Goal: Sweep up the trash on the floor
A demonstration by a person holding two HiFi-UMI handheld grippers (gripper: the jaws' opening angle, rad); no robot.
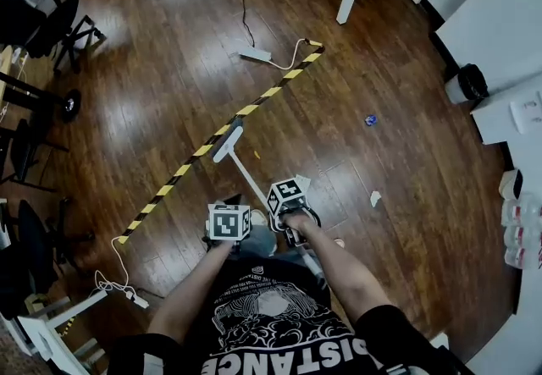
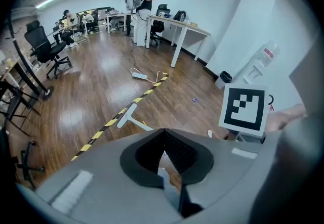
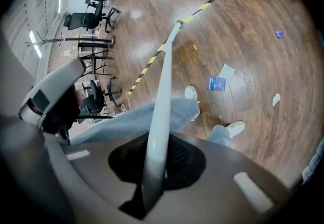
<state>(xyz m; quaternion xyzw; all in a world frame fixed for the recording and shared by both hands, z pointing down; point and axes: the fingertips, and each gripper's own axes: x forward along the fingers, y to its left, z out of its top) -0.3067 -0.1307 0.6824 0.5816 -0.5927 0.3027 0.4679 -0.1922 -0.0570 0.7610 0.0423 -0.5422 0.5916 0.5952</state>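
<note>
Wood floor (image 1: 169, 68) bears striped tape (image 1: 174, 181) beside broom (image 1: 227, 145), scraps (image 1: 375, 197) nearby.

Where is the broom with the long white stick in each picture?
Head view: the broom is in the middle, its head on the floor just above the two grippers.
Left gripper view: the broom head shows left of centre, above the grey gripper body.
Right gripper view: the broom stick runs up the middle from the right gripper.
Shared landmark: the yellow-and-black strip right by the broom's head.
</note>
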